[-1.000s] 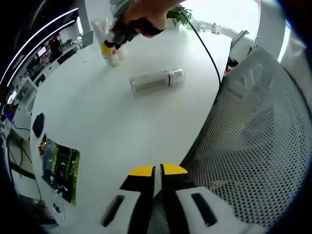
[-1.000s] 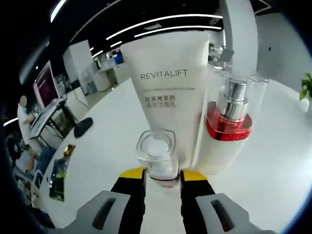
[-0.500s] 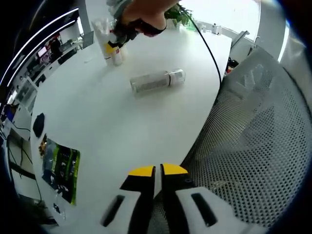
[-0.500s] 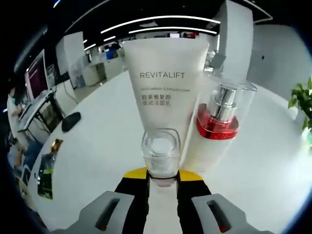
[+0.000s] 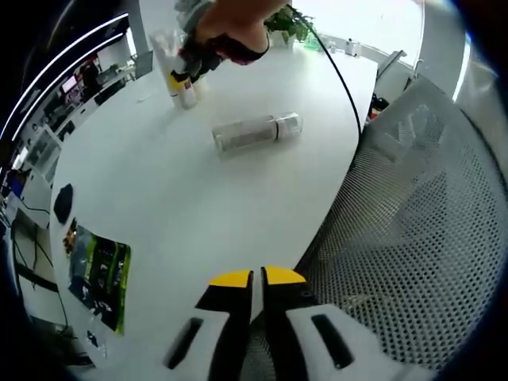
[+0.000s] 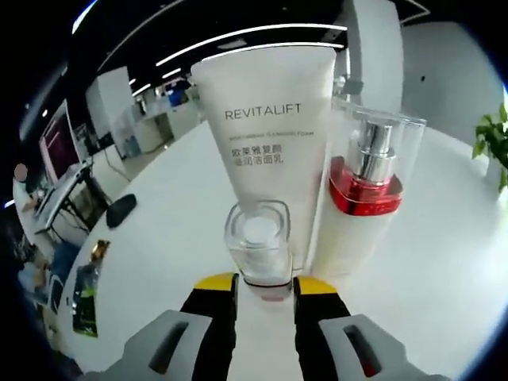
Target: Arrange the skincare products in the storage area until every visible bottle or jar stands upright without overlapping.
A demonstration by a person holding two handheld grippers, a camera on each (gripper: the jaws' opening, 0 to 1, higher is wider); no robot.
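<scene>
My right gripper sits low over the white table, and its jaws flank a small clear-capped bottle that stands upright, with slim gaps at its base. Right behind that bottle stands a white REVITALIFT tube. Beside the tube is a white pump bottle with a red collar, also upright. In the left gripper view a clear bottle lies on its side mid-table. Beyond it, a hand holds the right gripper at the upright group. My left gripper is shut and holds nothing at the near table edge.
A grey mesh chair back presses against the table edge on the right of the left gripper. A green packet and a dark mouse lie at the table's left side. A black cable runs across the far end, near a plant.
The right gripper's jaws stand slightly wider around the small bottle than half a second ago. That view has shifted a little. The left gripper and the lying bottle have not moved.
</scene>
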